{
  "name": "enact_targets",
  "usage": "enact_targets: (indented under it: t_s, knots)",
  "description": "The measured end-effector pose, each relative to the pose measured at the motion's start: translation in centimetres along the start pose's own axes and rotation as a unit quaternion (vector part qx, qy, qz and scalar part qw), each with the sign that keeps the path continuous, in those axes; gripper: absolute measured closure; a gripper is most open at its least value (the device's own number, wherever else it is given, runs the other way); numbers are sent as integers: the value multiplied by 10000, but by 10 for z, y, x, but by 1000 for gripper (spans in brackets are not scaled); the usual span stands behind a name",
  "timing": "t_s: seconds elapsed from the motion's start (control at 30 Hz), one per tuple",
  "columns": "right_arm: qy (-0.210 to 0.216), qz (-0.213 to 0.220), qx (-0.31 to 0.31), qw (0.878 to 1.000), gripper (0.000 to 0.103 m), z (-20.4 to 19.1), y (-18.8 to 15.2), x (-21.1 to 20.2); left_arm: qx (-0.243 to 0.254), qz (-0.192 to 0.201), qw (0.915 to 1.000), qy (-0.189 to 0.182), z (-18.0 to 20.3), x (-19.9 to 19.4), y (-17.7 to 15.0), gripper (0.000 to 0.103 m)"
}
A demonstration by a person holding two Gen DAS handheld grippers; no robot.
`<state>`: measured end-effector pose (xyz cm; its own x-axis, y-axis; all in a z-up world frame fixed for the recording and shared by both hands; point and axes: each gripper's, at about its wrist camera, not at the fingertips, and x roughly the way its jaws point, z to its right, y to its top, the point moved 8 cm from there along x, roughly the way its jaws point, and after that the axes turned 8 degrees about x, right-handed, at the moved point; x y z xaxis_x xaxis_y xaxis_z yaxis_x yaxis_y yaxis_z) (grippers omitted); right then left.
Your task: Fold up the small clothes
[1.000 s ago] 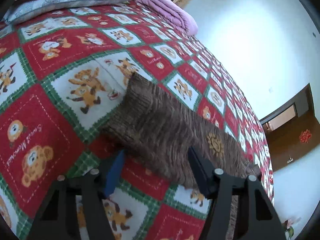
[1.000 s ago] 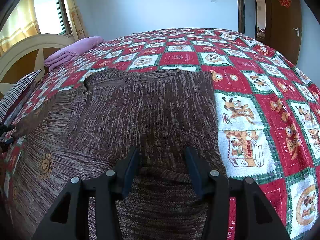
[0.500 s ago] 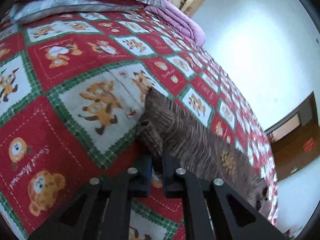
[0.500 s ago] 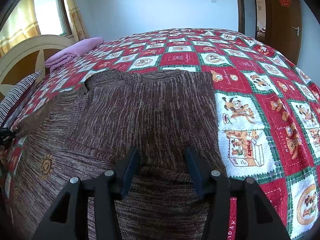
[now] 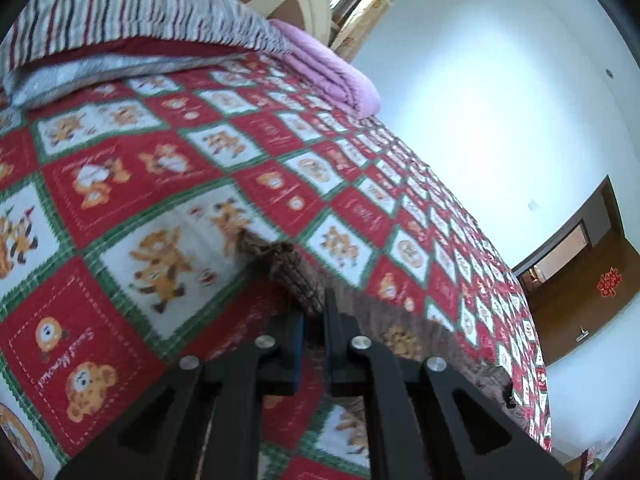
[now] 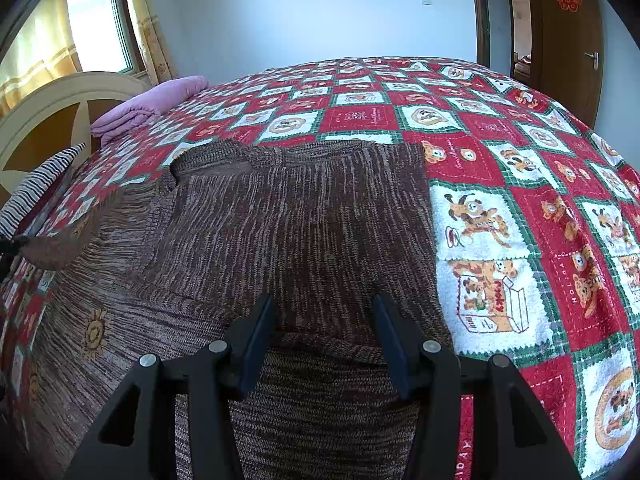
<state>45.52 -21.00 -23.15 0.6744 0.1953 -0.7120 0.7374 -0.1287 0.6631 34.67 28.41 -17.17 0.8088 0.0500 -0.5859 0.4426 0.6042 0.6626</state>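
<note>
Bed (image 6: 500, 184) in red-and-white cartoon quilt, bearing brown sweater (image 6: 304, 216), pink blanket (image 6: 148, 104), striped pillow (image 5: 132, 12).

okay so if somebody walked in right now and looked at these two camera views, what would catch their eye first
Most likely the loud red, green and white cartoon-bear bedspread filling both views, with a brown knitted sweater spread flat across its near left part. Next, the left gripper shut on the sweater's cuff and lifting it off the bed, while the right gripper hangs open over the sweater's body. A folded pink blanket lies by the headboard.
</note>
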Motion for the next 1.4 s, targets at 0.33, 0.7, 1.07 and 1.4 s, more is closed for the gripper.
enact_targets:
  t_s: [0.33, 0.7, 1.07, 1.4]
  knots:
    - [47, 5, 40, 10000, 50, -1, 1, 0, 733, 117, 9968, -303, 81, -8, 12, 95]
    - [97, 15, 81, 9999, 50, 0, 1, -1, 1923, 76, 9766, -956, 223, -15, -28, 96]
    - [116, 13, 94, 9999, 49, 0, 1, -1, 3246, -690, 9394, -860, 315, 35, -165, 95]
    - [216, -24, 94, 9997, 45, 0, 1, 1, 4290, -892, 8939, -945, 322, 12, -218, 43]
